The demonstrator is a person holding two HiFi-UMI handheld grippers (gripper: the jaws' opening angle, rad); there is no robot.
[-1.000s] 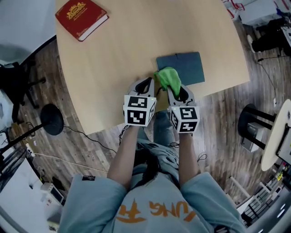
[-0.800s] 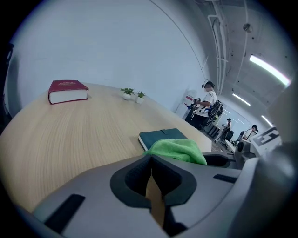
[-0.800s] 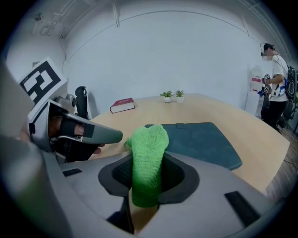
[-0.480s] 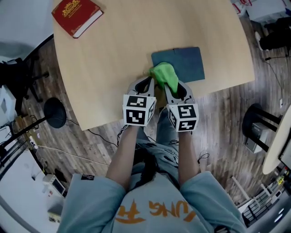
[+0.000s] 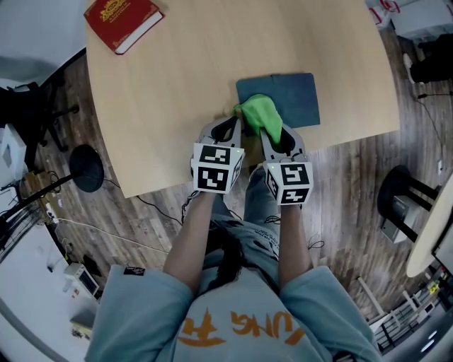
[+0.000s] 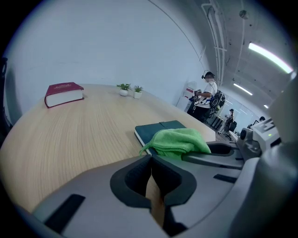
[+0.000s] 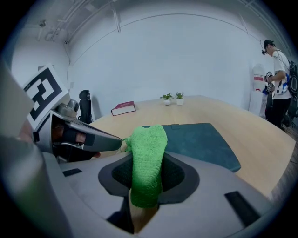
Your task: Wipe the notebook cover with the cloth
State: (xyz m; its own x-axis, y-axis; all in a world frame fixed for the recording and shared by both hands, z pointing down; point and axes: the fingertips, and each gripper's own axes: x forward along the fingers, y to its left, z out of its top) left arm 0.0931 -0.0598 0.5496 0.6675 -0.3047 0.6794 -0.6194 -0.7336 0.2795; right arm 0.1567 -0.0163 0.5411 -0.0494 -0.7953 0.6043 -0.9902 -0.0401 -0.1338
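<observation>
Nearest the person, the left hand-held gripper (image 6: 150,160) has its jaws pressed together with nothing between them, just beside the right one at the desk (image 5: 177,92) edge. The right hand-held gripper (image 7: 146,183) is clamped on the green cloth (image 7: 148,153), whose bunched end lies over the near left corner of the dark teal notebook (image 5: 294,99). The wipe looks barely begun: most of the cover lies bare beyond the cloth. The next move calls for pressing the cloth flat and sweeping it across towards the far right corner. Farther off sit a red book (image 5: 124,20) and two small potted plants (image 6: 129,88).
</observation>
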